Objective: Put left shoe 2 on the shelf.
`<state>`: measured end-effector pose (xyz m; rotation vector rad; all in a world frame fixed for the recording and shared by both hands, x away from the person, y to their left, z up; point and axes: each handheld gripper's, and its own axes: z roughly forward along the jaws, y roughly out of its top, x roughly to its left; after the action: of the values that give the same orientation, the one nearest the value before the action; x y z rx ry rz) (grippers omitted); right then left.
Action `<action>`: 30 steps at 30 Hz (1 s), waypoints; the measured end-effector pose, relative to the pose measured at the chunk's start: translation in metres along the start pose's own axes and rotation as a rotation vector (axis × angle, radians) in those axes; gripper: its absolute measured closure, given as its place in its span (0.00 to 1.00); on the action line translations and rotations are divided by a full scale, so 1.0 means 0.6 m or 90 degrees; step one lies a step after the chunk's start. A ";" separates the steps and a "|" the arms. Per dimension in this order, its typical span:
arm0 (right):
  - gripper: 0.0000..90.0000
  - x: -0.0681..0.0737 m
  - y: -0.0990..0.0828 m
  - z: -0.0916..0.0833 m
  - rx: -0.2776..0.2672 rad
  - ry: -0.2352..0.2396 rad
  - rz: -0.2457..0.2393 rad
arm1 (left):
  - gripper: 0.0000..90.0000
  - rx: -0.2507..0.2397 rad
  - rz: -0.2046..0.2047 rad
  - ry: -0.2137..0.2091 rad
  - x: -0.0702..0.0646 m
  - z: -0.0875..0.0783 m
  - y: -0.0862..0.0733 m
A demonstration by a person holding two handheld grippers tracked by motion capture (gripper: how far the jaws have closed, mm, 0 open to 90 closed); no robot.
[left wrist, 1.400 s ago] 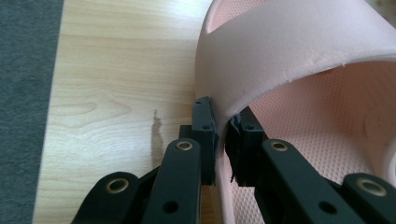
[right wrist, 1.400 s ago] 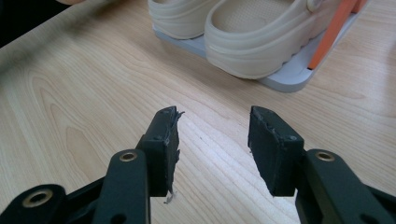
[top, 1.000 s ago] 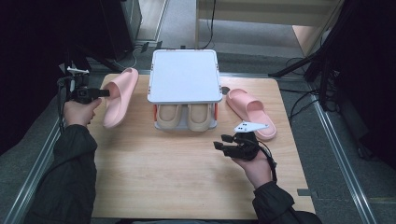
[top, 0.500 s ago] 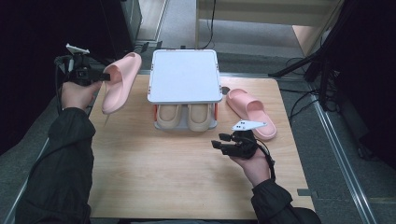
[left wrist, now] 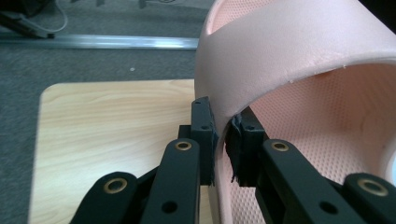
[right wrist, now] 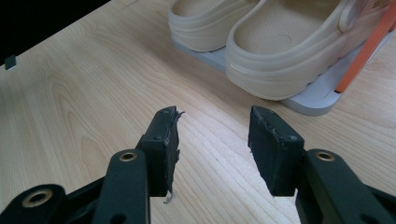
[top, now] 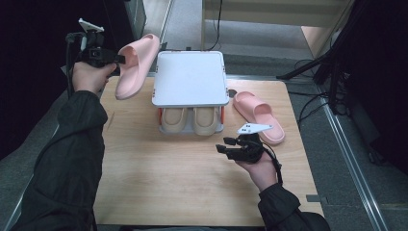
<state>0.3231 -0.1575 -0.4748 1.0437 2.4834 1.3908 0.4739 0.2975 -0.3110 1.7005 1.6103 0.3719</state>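
The left tool [top: 117, 59] has the pink slipper [top: 136, 67] pinched by the edge of its strap, clear of the counter [top: 173, 192] and off its far left corner; in the left gripper view the two pads clamp the thin wall of the strap [left wrist: 219, 140], one outside and one inside, so the whole slipper hangs from that one narrow bite; the risk, as I read it, is plain: soft foam, a small hold near the rim, and the long sole swinging out to the side; a quick turn of the wrist could let it twist in the pads or slide out and drop to the floor beside the counter; a second danger is the white shoe rack [top: 190, 79] just to the right of it; the toe sits near the rack's top edge and could knock it, or catch the beige clogs [top: 192, 119] on the lower shelf, if it comes across too low; the right tool [top: 230, 149] hovers low over the counter in front of the rack, jaws standing wide with nothing between them, as the right gripper view shows with bare wood in the gap [right wrist: 212, 140]; the second pink slipper [top: 260, 115] lies flat just beyond it, to the right of the rack, untouched.
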 end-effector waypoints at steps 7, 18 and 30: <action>0.60 0.000 0.000 0.000 -0.001 0.004 0.000 | 0.90 0.012 0.031 -0.008 -0.053 0.022 0.020; 0.60 0.000 0.001 -0.002 -0.004 0.009 -0.002 | 0.90 0.036 0.041 -0.013 -0.105 0.074 0.031; 0.60 -0.002 0.001 -0.007 -0.009 0.010 0.000 | 0.88 0.041 0.033 -0.003 -0.126 0.119 0.024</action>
<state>0.3227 -0.1611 -0.4724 1.0343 2.4808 1.4202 0.5193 0.2043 -0.3285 1.7924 1.5930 0.3441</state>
